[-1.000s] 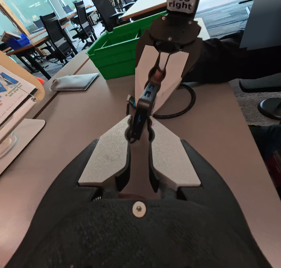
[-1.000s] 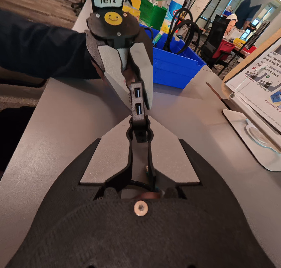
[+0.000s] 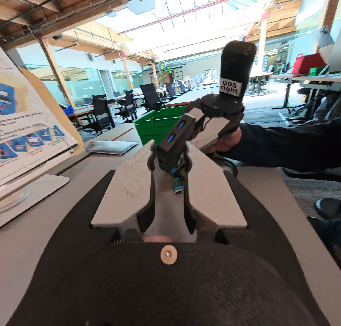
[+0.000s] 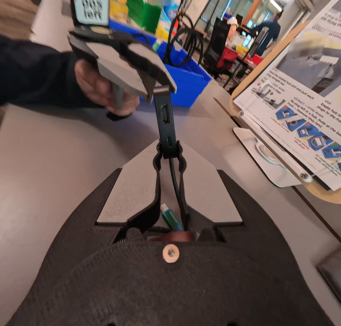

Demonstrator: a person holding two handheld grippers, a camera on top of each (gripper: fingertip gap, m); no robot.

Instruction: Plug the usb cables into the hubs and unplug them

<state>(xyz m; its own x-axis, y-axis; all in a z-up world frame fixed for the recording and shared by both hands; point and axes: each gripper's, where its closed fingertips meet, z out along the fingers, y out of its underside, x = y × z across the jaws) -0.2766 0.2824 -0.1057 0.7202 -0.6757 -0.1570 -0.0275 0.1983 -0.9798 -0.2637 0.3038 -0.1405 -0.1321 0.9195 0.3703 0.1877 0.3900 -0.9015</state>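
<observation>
Two grippers meet on one small black hub [image 3: 175, 137], which is held up off the grey table [image 3: 46, 234] with one gripper at each end. The left gripper [image 3: 169, 150] has its grey fingers closed on the hub's near end. From there the body slants away toward one o'clock, its blue ports facing up. The right gripper [image 4: 168, 149] is clenched on the opposite end, where a thin black cable [image 4: 174, 180] leaves the hub and runs back between its fingers. A teal plug [image 4: 170, 218] sits deep in that gap, near the knuckle, and it looks to be the cable's free end, though the loop itself is hidden. In the right wrist view the hub stands nearly upright at twelve o'clock, with a wide port and a small one on its narrow edge. The left gripper there is motion-blurred, so its grip is plain only from its own camera. A person's hand [image 4: 103, 89] in a dark sleeve carries it at ten o'clock. Seen from the left gripper, a green bin [image 3: 156, 128] stands at twelve o'clock behind the hub, a flat grey pouch [image 3: 110, 147] lies at eleven, and a printed sheet on a stand [image 3: 27, 113] leans at nine. From the right gripper, a blue bin [image 4: 184, 84] holding coiled cables sits at one o'clock.
</observation>
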